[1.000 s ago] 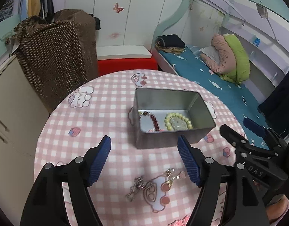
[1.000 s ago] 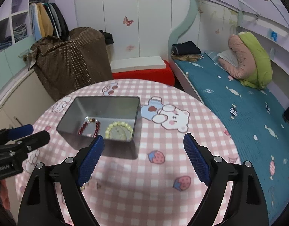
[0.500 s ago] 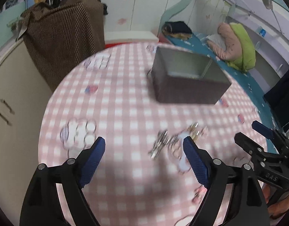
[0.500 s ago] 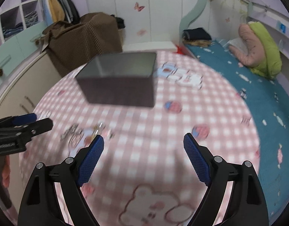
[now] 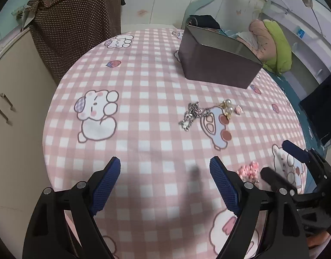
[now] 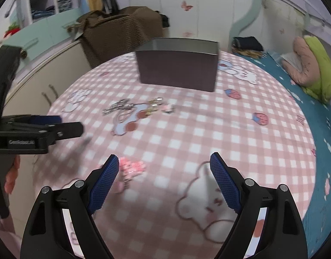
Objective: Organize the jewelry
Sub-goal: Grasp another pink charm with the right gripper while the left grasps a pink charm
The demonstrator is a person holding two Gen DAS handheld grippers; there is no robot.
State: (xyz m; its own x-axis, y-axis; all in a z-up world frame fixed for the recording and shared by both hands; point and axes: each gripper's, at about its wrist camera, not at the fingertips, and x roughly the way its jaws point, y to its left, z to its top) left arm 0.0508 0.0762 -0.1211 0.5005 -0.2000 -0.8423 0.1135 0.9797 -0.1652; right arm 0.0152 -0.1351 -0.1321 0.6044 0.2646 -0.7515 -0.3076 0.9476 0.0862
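A grey metal box (image 5: 217, 64) stands at the far side of the round table; it also shows in the right wrist view (image 6: 178, 60), its inside hidden. A silver chain (image 5: 191, 114) and a gold pearl piece (image 5: 227, 109) lie in front of it, also seen blurred in the right wrist view (image 6: 118, 105). A pink bead piece (image 5: 248, 170) lies near the front edge, just beside my right gripper's left finger (image 6: 131, 167). My left gripper (image 5: 165, 185) is open and empty, low over the front of the table. My right gripper (image 6: 164, 183) is open and empty.
The table has a pink checked cloth (image 5: 144, 82) with cartoon prints. A brown dotted bag (image 5: 74, 21) sits on a cabinet (image 5: 14, 86) at the left. A bed (image 6: 306, 90) with a pink and green pillow (image 5: 271, 43) is at the right.
Both grippers have drawn back and dropped toward the table's front edge. The box now looks farther and its inside is out of sight. The pink bead piece has come into view.
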